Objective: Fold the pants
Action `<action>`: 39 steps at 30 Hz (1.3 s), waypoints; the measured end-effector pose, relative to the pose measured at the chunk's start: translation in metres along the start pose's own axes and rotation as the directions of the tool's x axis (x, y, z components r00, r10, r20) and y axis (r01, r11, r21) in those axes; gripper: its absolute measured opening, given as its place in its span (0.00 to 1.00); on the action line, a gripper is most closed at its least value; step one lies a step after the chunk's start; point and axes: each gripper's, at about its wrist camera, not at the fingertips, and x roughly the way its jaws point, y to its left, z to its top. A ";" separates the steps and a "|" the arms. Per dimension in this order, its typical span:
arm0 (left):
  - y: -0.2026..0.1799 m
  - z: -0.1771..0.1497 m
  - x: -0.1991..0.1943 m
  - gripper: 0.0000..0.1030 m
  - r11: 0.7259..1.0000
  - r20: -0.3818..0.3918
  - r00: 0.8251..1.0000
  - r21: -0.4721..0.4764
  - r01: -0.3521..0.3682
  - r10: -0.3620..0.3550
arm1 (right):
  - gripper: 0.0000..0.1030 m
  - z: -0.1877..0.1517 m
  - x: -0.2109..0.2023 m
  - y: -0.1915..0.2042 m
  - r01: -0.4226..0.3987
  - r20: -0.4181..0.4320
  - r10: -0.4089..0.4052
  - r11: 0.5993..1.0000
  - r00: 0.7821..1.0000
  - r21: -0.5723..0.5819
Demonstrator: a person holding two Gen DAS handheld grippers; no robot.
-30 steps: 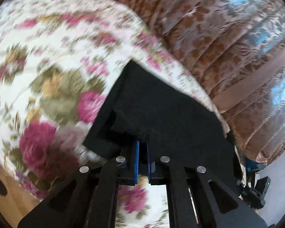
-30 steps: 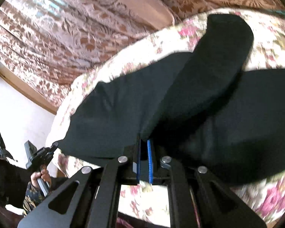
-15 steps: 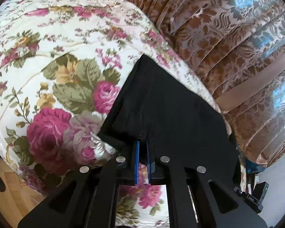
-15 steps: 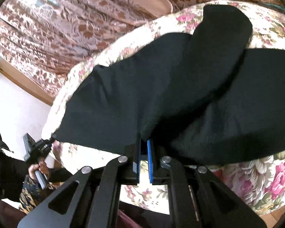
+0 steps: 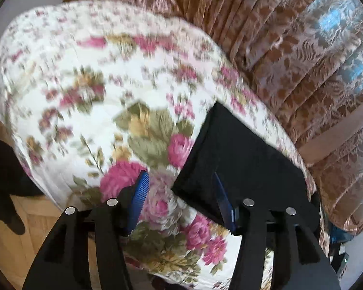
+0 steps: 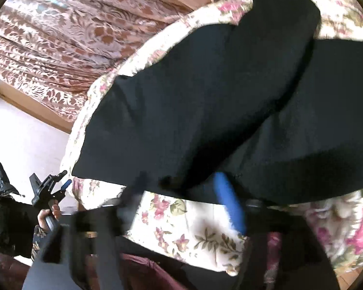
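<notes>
Your left gripper (image 5: 179, 193) stands spread, its ribbed blue pads (image 5: 140, 193) holding nothing; the matte black pants (image 5: 242, 164) lie flat on the floral quilt (image 5: 96, 96), their squared corner just ahead-right of it. Your right gripper (image 6: 184, 193) is also spread, blurred, at the pants' near edge.

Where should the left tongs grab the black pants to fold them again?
Probably the near corner of the black pants, coming low from the bed's front edge. That corner lies flat on the floral bedspread between the open left tongs, and its edges are free.
</notes>
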 end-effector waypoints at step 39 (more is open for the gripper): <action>-0.302 -0.176 0.099 0.52 0.559 -0.559 0.793 0.589 0.584 -0.240 | 0.05 0.199 -0.069 -0.078 0.360 0.275 -0.402 0.913 0.873 0.192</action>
